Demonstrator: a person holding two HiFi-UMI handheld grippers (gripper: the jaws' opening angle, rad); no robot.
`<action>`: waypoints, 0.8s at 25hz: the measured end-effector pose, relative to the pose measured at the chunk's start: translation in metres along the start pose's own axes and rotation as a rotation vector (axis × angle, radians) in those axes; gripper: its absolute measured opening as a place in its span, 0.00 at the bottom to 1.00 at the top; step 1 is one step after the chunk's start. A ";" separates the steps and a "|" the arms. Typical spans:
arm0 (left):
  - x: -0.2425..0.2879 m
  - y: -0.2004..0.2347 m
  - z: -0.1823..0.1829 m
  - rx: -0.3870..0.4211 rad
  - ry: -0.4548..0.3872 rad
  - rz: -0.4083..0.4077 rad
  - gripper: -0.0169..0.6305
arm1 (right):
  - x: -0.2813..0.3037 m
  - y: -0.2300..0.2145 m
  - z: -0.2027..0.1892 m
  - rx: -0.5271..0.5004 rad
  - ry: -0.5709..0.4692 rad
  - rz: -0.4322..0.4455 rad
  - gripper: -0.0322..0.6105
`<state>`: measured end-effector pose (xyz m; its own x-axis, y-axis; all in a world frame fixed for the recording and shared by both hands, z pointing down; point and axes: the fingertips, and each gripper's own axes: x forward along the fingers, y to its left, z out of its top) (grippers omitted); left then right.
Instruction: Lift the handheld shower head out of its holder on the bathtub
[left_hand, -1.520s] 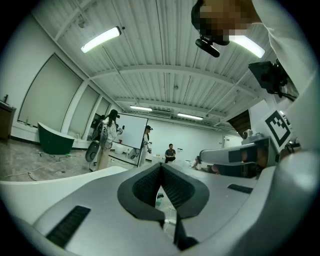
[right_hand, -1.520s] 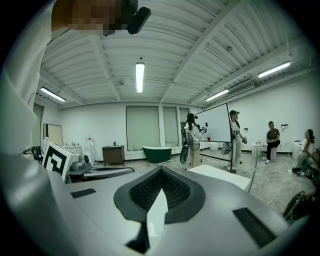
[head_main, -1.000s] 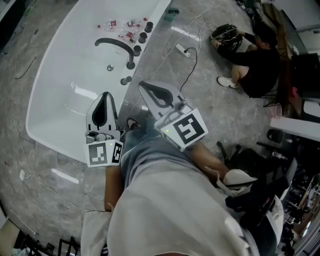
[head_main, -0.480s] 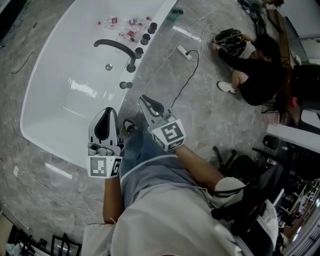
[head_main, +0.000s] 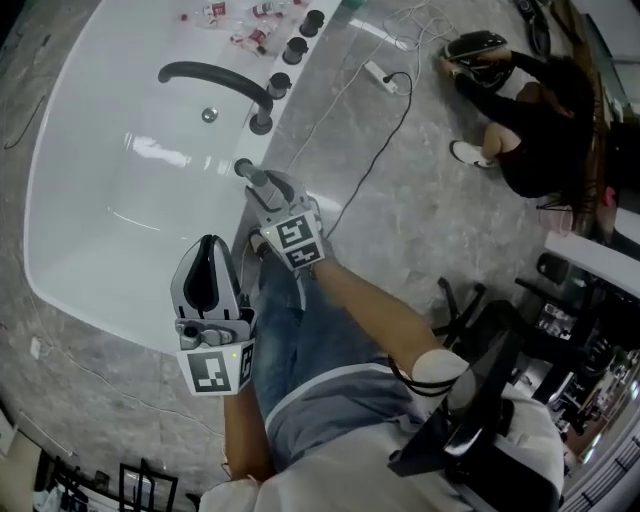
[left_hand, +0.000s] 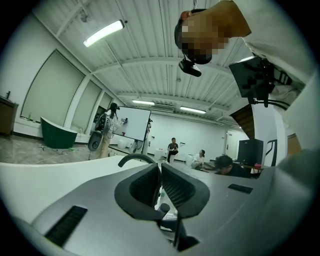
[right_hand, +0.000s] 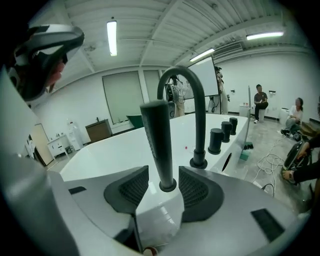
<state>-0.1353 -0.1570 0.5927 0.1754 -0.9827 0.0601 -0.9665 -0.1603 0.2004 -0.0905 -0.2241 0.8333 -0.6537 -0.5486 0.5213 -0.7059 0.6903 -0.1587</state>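
Now | R tool (right_hand: 164, 176) jaws just opened, spread astride upright shower head (right_hand: 156, 140) in holder (right_hand: 168, 186), pads clear | I judge: pre-grasp | next: pinch handle, lift straight | L tool (left_hand: 160, 172) pressed together, empty

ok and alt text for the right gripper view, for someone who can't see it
The right gripper, whose jaws have just been opening, sits with one jaw on each side of the dark shower head, which stands upright on the white bathtub rim; the pads are not pressing it. Behind stand a curved dark faucet and three dark knobs. A few people are across the room.
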 end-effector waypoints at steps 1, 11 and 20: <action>0.009 0.007 -0.017 0.001 0.002 0.009 0.06 | 0.021 -0.008 -0.013 -0.009 0.007 -0.002 0.32; 0.050 0.064 -0.103 -0.012 0.014 0.062 0.06 | 0.137 -0.036 -0.054 -0.139 -0.001 0.001 0.27; 0.061 0.068 -0.129 -0.009 0.035 0.130 0.06 | 0.154 -0.047 -0.072 -0.211 0.029 0.076 0.26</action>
<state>-0.1664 -0.2161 0.7362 0.0550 -0.9913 0.1200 -0.9799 -0.0305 0.1972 -0.1381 -0.3071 0.9810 -0.6926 -0.4793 0.5390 -0.5802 0.8142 -0.0216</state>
